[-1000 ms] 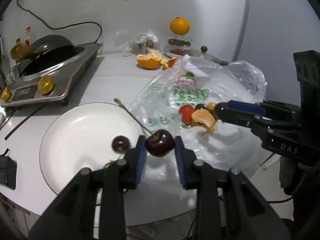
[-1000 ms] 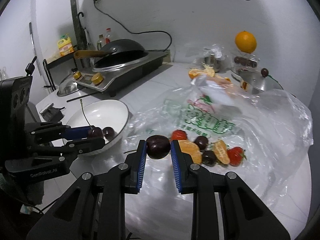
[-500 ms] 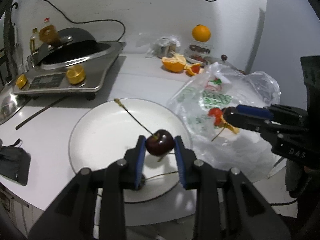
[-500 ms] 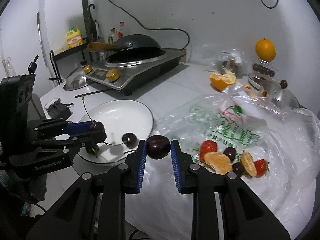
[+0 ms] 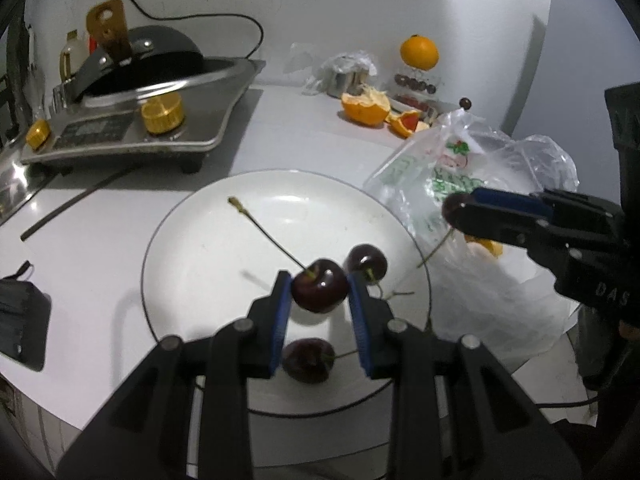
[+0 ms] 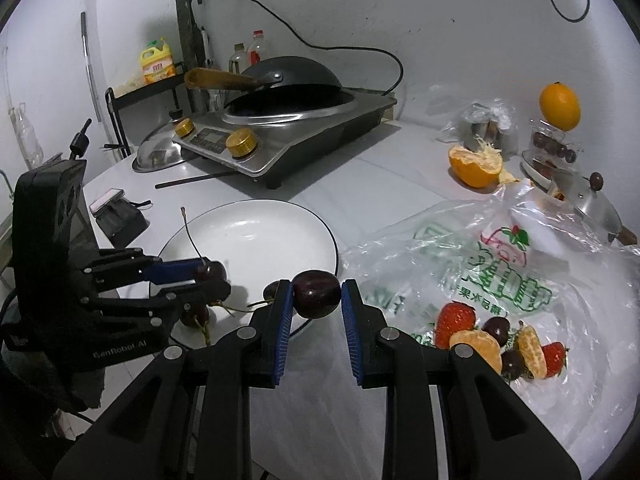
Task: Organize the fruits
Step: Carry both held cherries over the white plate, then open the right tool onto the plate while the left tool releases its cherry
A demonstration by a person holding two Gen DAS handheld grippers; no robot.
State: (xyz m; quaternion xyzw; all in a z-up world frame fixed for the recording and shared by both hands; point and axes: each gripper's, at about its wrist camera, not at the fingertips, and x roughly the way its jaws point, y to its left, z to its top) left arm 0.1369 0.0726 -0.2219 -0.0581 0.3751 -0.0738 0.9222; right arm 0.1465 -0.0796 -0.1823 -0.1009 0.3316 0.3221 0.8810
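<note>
My left gripper is shut on a dark cherry with a long stem, held just above the white plate. Two cherries lie on the plate, one beyond the fingers and one under them. My right gripper is shut on another dark cherry, at the plate's right rim. Strawberries, orange segments and cherries lie on a clear plastic bag to the right.
An induction cooker with a black wok stands behind the plate. A peeled orange half, a whole orange on a container, a pot lid and a dark pouch are on the table.
Both grippers have moved left toward the plate with their cherries. The left gripper is now lower over the plate, and the right gripper has reached the plate's rim.
</note>
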